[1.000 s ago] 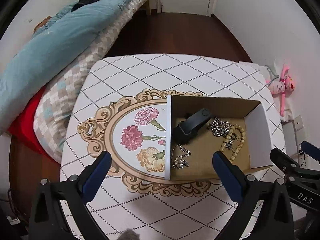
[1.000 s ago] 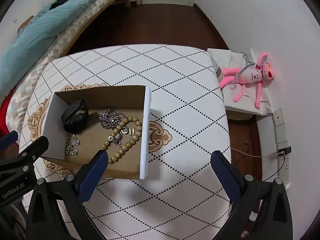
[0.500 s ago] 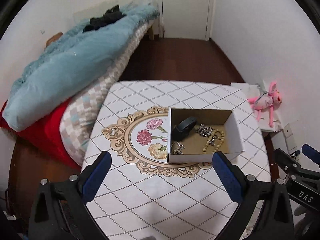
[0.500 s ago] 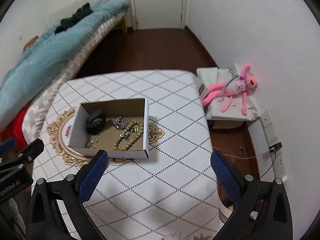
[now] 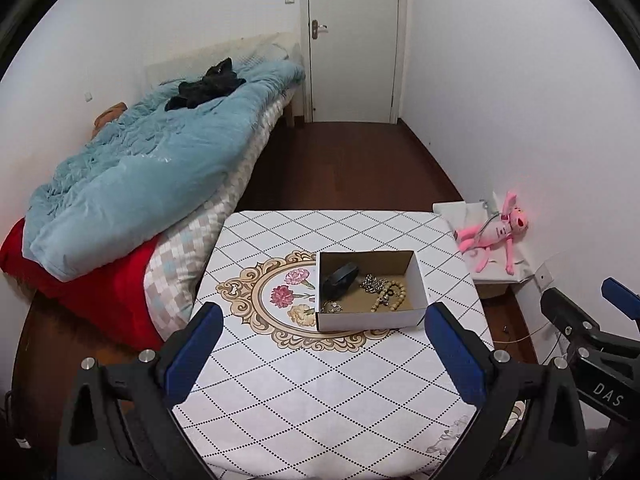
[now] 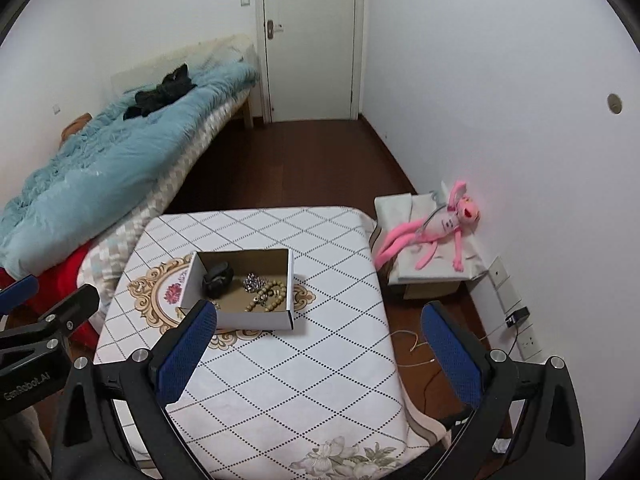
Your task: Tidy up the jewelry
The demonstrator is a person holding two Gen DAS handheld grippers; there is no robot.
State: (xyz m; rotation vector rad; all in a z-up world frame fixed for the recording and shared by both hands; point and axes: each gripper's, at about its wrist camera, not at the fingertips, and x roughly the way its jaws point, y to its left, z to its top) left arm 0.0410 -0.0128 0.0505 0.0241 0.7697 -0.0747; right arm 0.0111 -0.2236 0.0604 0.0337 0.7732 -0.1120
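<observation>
An open white cardboard box (image 5: 372, 319) (image 6: 256, 320) stands on the table with the diamond-pattern cloth (image 5: 320, 392) (image 6: 280, 380). Inside lie a black band (image 5: 340, 276) (image 6: 217, 276), a silver chain (image 5: 373, 282) (image 6: 254, 281), a wooden bead string (image 5: 390, 298) (image 6: 268, 298) and a small silver piece (image 5: 331, 307). My left gripper (image 5: 324, 354) is open and empty, held high above the table's near part. My right gripper (image 6: 316, 350) is open and empty, also high and back from the box.
A bed with a blue duvet (image 5: 140, 176) and red blanket (image 5: 92, 288) is at the left. A pink plush toy (image 6: 440, 226) lies on a low box by the right wall. A white door (image 5: 352, 40) is at the far end. Cables lie on the floor at right (image 6: 416, 344).
Both grippers have pulled up and back from the box, so it looks smaller and more of the room shows. Both stay open and empty. The box contents have not moved.
</observation>
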